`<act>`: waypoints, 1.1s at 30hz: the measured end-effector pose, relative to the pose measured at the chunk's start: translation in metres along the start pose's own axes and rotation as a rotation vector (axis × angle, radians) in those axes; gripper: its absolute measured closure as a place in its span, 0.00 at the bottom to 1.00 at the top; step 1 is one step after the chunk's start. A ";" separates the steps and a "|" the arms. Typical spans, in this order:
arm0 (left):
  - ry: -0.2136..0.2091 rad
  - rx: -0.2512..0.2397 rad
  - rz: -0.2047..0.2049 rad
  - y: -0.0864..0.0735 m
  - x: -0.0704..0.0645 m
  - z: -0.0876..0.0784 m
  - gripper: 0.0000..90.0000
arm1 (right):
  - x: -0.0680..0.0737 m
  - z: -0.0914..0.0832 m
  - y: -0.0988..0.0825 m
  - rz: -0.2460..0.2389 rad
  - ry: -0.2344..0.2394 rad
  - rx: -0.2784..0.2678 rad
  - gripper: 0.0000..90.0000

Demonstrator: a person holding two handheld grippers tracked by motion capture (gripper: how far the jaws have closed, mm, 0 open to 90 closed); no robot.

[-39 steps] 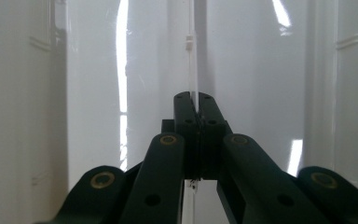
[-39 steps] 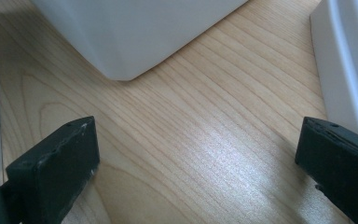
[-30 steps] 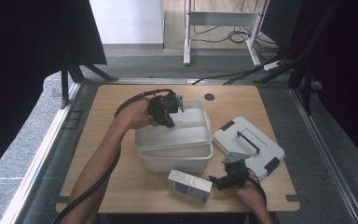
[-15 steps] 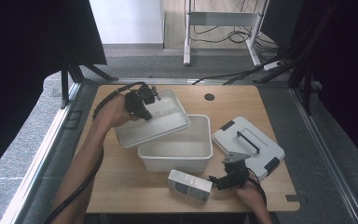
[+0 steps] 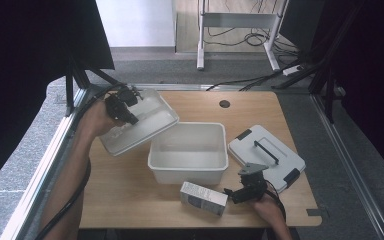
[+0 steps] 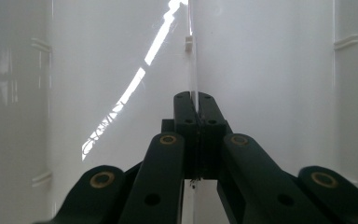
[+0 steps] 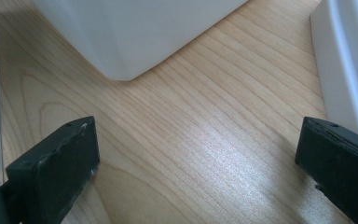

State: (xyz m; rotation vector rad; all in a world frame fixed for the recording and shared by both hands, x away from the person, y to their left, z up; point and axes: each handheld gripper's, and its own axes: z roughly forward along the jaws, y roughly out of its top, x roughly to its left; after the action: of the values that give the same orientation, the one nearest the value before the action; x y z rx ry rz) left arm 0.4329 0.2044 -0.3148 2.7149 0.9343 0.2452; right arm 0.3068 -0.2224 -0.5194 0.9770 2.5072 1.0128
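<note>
Clamping the clear tub's (image 5: 145, 125) wall, the left gripper (image 5: 122, 107) holds it tilted; the right gripper (image 5: 245, 192) rests wide open on the table (image 5: 125, 185).

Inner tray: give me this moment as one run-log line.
left claw: shut on inner tray, tilted, left of bin | right claw: open, near carton | lid: right of bin

The left hand-held gripper (image 5: 125, 107) has carried the clear tray (image 5: 145, 125) leftward off the white bin (image 5: 189, 162).
</note>
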 end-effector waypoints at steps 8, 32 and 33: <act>0.031 0.025 -0.080 -0.033 0.020 -0.003 0.99 | 0.000 0.000 0.000 -0.001 0.000 0.000 0.00; 0.014 0.029 -0.185 -0.113 0.034 0.083 0.99 | 0.000 0.000 0.000 -0.002 0.001 0.000 0.00; 0.012 0.030 -0.182 -0.115 0.034 0.088 0.99 | 0.000 0.000 0.000 -0.002 0.001 0.000 0.00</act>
State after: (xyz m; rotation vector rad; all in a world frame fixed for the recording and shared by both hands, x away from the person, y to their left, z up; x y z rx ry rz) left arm 0.4140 0.2958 -0.4301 2.6355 1.1894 0.2130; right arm 0.3068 -0.2225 -0.5194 0.9748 2.5084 1.0123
